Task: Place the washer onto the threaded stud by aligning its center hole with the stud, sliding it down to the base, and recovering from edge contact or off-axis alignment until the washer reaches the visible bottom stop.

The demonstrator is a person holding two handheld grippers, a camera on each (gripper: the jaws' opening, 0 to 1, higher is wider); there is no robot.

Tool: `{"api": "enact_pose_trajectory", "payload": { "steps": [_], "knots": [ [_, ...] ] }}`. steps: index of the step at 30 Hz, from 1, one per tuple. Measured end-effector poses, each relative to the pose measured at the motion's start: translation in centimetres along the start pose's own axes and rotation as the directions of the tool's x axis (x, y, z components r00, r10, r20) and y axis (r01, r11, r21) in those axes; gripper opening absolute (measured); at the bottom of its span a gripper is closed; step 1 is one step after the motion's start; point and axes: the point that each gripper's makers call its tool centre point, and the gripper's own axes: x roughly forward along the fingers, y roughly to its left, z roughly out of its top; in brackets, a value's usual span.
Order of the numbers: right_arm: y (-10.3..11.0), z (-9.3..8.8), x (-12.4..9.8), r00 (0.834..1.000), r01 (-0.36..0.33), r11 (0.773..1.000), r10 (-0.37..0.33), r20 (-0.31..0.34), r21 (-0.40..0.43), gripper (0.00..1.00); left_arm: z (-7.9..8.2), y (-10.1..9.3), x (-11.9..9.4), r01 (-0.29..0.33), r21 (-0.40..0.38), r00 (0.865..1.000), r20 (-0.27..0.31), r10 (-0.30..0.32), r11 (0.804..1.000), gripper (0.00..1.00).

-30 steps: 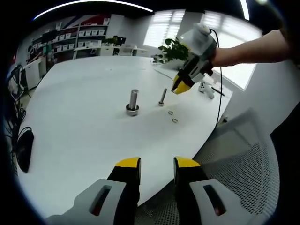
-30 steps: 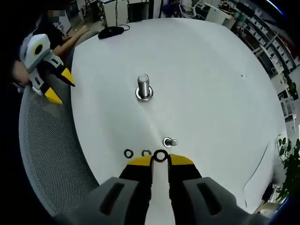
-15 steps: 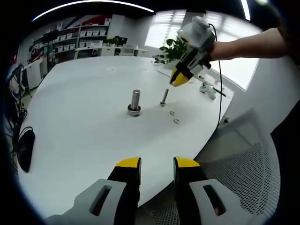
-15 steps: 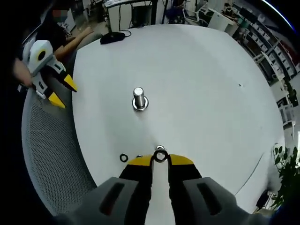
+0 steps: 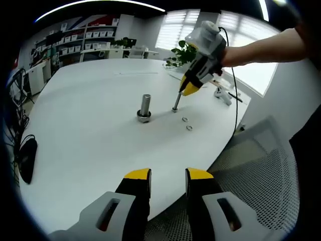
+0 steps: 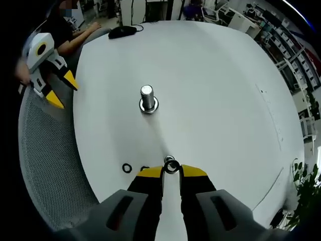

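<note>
One washer (image 6: 171, 167) pinched in right gripper (image 6: 171, 171) above thin stud (image 5: 176, 103); left gripper (image 5: 168, 176) released, well back, arm outstretched.

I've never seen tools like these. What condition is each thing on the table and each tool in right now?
Right gripper: shut on the washer, just above the thin stud.
Left gripper: open, holding nothing, at the table edge.
Thin stud: upright, bare.
Thick stud: upright, with a ring at its base.
Spare washers: lying flat on the table.
</note>
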Motion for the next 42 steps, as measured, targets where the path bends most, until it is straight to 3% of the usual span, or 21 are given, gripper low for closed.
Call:
{"api": "enact_pose_trajectory", "payload": {
  "steps": [10,26,35,38,42],
  "knots": [
    [0.0,0.1,0.7,1.000,-0.005,1.000,0.005,-0.016,0.004,0.14,0.1,0.0,0.0,0.004,0.001,1.000,0.006,-0.004,1.000,0.25],
    [0.5,-1.2,3.7,0.996,-0.042,0.999,0.041,-0.082,-0.016,0.15,0.2,-0.2,0.0,0.009,0.007,1.000,0.014,-0.010,1.000,0.25],
    [0.5,-1.9,4.5,0.995,-0.033,0.999,0.036,-0.092,0.033,0.15,0.2,-0.4,0.1,0.018,0.010,1.000,0.012,-0.018,1.000,0.24],
    [0.3,-2.3,4.8,0.995,-0.022,0.999,0.026,-0.096,0.041,0.20,0.2,-0.5,0.1,0.023,0.012,1.000,0.008,-0.023,1.000,0.24],
    [0.1,-2.8,5.1,0.996,-0.018,0.990,0.030,-0.086,0.140,0.24,0.2,-0.5,0.1,0.024,0.009,1.000,0.006,-0.024,1.000,0.24]
  ]
}}
